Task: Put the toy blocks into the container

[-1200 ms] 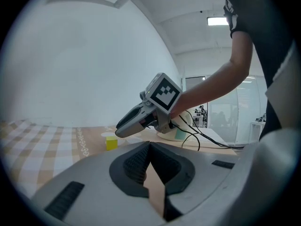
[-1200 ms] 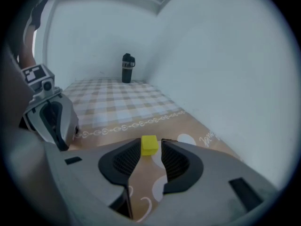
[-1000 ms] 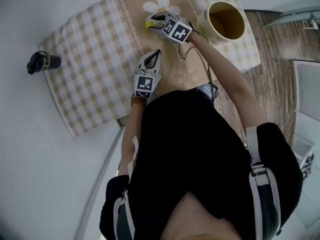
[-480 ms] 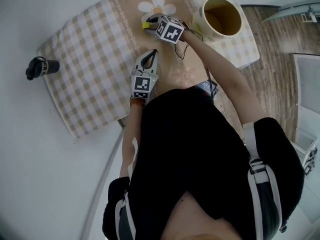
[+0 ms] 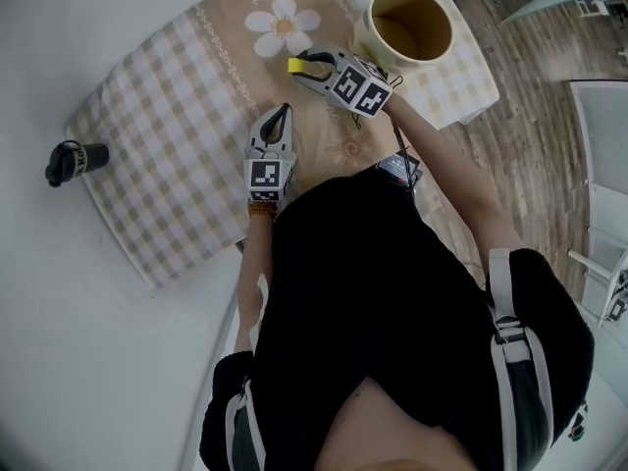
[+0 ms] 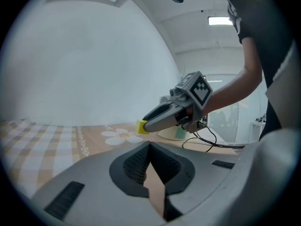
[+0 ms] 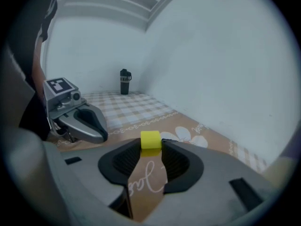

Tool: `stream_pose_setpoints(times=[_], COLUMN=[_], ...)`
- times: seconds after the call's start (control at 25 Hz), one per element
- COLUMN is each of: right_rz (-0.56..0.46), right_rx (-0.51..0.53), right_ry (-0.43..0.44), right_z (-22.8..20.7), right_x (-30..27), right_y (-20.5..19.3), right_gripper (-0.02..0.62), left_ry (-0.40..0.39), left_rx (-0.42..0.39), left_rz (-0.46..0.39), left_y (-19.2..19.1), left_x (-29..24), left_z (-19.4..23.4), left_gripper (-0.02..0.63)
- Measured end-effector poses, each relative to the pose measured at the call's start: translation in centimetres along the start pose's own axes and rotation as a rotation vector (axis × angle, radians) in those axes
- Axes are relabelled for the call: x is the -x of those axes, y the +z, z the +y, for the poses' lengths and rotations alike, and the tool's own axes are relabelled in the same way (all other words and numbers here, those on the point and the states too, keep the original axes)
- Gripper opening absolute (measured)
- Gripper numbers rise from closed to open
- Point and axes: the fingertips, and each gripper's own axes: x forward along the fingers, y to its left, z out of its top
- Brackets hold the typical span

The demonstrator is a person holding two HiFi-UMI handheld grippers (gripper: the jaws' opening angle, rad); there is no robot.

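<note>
A small yellow block (image 5: 294,65) (image 7: 150,140) is pinched at the tips of my right gripper (image 5: 300,66) (image 7: 151,145). Its jaws have just been closing and their pads now press on the block's sides. The block hangs a little above the tan cloth, near the daisy print (image 5: 283,26). The cream container (image 5: 371,29) stands open-topped to the right of this gripper, at the table's far right. My left gripper (image 5: 284,113) (image 6: 149,145) rests shut and empty nearer the person, pointing at the right gripper (image 6: 146,125) and the block (image 6: 141,126).
A checked tablecloth (image 5: 167,116) covers the small table. A black bottle (image 5: 71,158) (image 7: 124,82) stands at the table's far left against the white wall. Wooden floor (image 5: 530,116) lies beyond the table's right edge.
The right gripper has closed on the yellow block and lifted it off the cloth beside the daisy print, shifting a little toward the container. The left gripper has stayed put.
</note>
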Motion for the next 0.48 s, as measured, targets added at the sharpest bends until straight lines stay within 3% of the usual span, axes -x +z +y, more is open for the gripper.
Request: stream_pose_setpoints(times=[0.28,0.48], right_rz=[-0.071,-0.051], right_rx=[-0.090,-0.171], right_ry=[-0.052,-0.125], right_z=[1.8,1.8], right_x=[6.6,9.4], right_y=[-2.9,-6.1], right_gripper=[0.144,0.144], left_ry=[-0.004,0.001], left_rx=[0.015,0.017], left_rz=[0.024,0.031], left_y=[0.0,0.0], left_x=[-0.3,-0.4], left_z=[-0.1,-0.1], left_gripper=[0.014,0.014])
